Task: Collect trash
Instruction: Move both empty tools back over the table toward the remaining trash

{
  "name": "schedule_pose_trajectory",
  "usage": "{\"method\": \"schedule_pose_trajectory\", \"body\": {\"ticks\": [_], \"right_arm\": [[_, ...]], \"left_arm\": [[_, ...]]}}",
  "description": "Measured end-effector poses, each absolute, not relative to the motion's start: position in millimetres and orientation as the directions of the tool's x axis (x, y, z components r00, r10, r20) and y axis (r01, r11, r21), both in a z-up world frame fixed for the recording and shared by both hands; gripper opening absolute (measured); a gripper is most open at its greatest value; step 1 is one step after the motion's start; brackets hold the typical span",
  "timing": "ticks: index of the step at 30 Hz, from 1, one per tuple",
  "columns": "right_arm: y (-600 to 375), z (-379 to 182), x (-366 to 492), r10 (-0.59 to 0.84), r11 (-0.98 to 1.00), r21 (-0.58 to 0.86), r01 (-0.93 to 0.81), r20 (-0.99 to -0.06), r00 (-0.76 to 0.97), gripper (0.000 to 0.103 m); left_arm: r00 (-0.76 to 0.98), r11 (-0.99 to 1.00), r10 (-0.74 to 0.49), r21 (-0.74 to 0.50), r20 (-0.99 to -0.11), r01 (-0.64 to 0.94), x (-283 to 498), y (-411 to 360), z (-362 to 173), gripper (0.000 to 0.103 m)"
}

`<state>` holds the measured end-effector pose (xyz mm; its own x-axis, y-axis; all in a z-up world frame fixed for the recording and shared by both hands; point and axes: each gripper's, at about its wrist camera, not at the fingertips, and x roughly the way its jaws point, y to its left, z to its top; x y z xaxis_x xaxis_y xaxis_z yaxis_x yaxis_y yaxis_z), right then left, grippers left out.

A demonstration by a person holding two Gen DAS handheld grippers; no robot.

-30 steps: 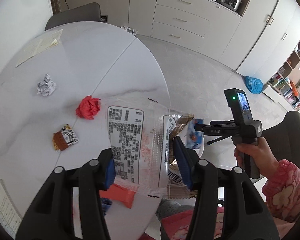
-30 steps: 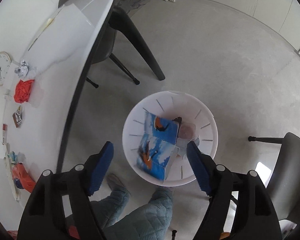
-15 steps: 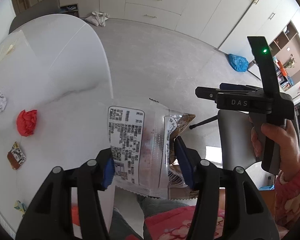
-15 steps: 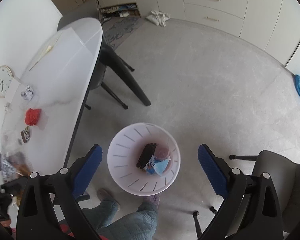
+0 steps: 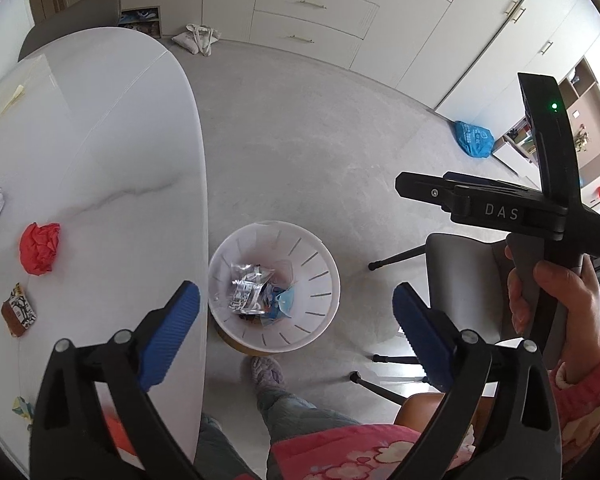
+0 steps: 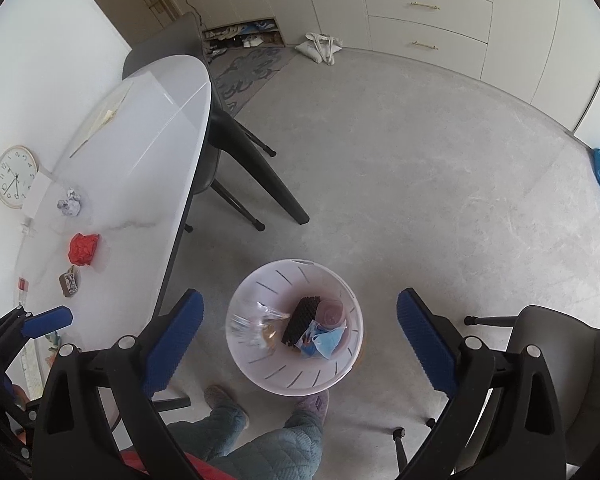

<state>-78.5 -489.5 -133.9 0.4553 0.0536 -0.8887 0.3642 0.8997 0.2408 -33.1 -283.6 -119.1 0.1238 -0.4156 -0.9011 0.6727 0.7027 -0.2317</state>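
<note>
left gripper (image 5: 296, 320): jaws have just been opening, nothing between | right gripper (image 6: 300, 332): spread, empty | bag (image 5: 246, 290): lying in bin (image 5: 324, 264) | next: red wad (image 5: 40, 248) is waiting on table (image 5: 120, 140), left side, left gripper nearer

A pale grey floor (image 6: 400, 152) with faint marbling fills the room. Cream cabinets with drawers and slim brass handles (image 6: 424, 6) line the far wall. A white oval table with grey veining (image 5: 112, 152) stands on dark angled legs (image 6: 260, 176), a grey chair (image 5: 76, 12) at its far end and another grey chair (image 6: 560, 344) on thin black legs nearer. A patterned rug (image 6: 248, 68) lies before a low shoe shelf (image 6: 240, 34). A round wall clock (image 6: 15, 176) hangs on the white wall. Open wooden shelves (image 5: 580, 120) stand at the right. Light is soft and even
</note>
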Motion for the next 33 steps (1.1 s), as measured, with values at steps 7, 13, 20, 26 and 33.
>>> {"method": "schedule_pose_trajectory", "body": {"ticks": [7,13,20,26,33], "right_arm": [[-478,-126,-72,0.062,0.911,0.241,0.334,-0.882,0.467,0.097],[-458,-113,-63,0.08,0.927,0.243,0.285,-0.872,0.482,0.097],[-396,-93,-48,0.17,0.952,0.275,0.137,-0.844,0.509,0.099],[-296,-100,-36,0.309,0.951,0.289,-0.114,-0.841,0.445,0.1],[-187,-131,-41,0.373,0.908,0.271,-0.319,-0.87,0.323,0.1]], "left_arm": [[0.158,0.742,-0.42,-0.238,-0.894,0.627,-33,-261,-111,0.093],[0.194,0.784,-0.41,-0.235,-0.891,0.574,-28,-244,-102,0.094],[0.301,0.862,-0.35,-0.18,-0.887,0.473,-14,-179,-85,0.093],[0.362,0.926,-0.249,-0.112,-0.898,0.359,-9,-82,-78,0.094],[0.344,0.953,-0.178,-0.073,-0.922,0.295,-20,26,-94,0.094]]}}
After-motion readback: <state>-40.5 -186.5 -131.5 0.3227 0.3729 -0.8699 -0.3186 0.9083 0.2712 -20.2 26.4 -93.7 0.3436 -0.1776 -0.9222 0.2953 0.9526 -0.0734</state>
